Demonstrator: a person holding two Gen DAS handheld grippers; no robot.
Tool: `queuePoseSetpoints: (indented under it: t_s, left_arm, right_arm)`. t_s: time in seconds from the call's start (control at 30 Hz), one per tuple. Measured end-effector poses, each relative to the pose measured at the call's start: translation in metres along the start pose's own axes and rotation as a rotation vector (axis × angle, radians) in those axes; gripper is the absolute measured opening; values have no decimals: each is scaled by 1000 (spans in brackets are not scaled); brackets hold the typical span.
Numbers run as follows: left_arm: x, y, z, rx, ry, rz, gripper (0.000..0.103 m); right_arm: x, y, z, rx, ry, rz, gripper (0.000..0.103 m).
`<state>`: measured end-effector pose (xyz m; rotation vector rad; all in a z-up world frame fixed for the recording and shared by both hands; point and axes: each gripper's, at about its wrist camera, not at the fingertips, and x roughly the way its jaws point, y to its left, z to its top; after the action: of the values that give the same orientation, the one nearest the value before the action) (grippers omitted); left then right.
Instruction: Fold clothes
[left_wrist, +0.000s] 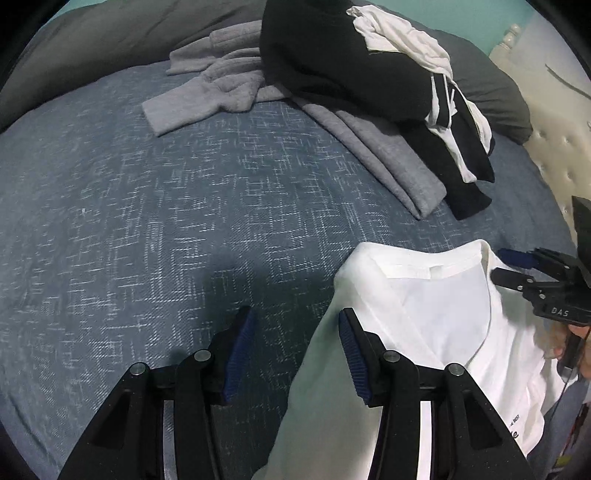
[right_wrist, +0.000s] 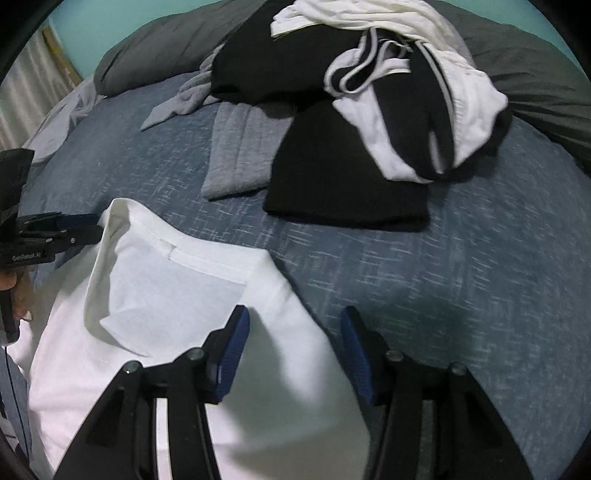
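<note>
Bedspread (left_wrist: 147, 221), blue with pale flecks: filling most of both wrist views and carrying everything else. Behind it, bunching along the far edge, a dark grey duvet (left_wrist: 110, 37). In front of that, heaping up untidily, a pile of black and white clothes (right_wrist: 369, 110), spilling over a light grey knitted garment (left_wrist: 221, 85) and partly covering a grey folded piece (left_wrist: 388, 158), with a black hem reaching down onto the blue cloth. Nearest, lying flat on the bedspread with its neckline facing the pile, well apart from it, the white T-shirt (left_wrist: 443, 314), collar open and a small line of dark print showing low on the front. Over the shirt's two shoulders, both pointing steeply downward: the left gripper (left_wrist: 295, 325), standing spread, one blue pad hanging over the shirt's edge and the other over bare bedspread, neither pressing on any cloth; the right gripper (right_wrist: 293, 321), likewise standing spread, one pad hanging above the white fabric and the other above the bedspread, shirt cloth lying loosely below the gap, nothing being pinched.
</note>
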<state>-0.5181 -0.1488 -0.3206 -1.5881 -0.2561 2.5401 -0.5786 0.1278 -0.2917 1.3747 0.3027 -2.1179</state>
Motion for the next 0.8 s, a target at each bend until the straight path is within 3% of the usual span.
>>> queuePoseSetpoints:
  t_s: [0.03,0.07,0.13,0.43,0.8]
  left_arm:
    - [0,-1,0,6,0,-11,35]
    - [0,-2,-1,14,0,-24,17]
    - [-1,-6,-3,31,-9,-31,5]
    - [-23,-21,5,86,-81,43,2]
    - [-49,-16,56,83,-154,122,2]
  right_arm:
    - [1,3,0,-17,-8,9,21]
    - [2,6,-1,-33,-10,5,14]
    - [5,12,-4,-71,-4,-9,8]
    - [-26,18,12,-86,-139,-121,4]
    - [-47,15,52,-86,-221,-234,4]
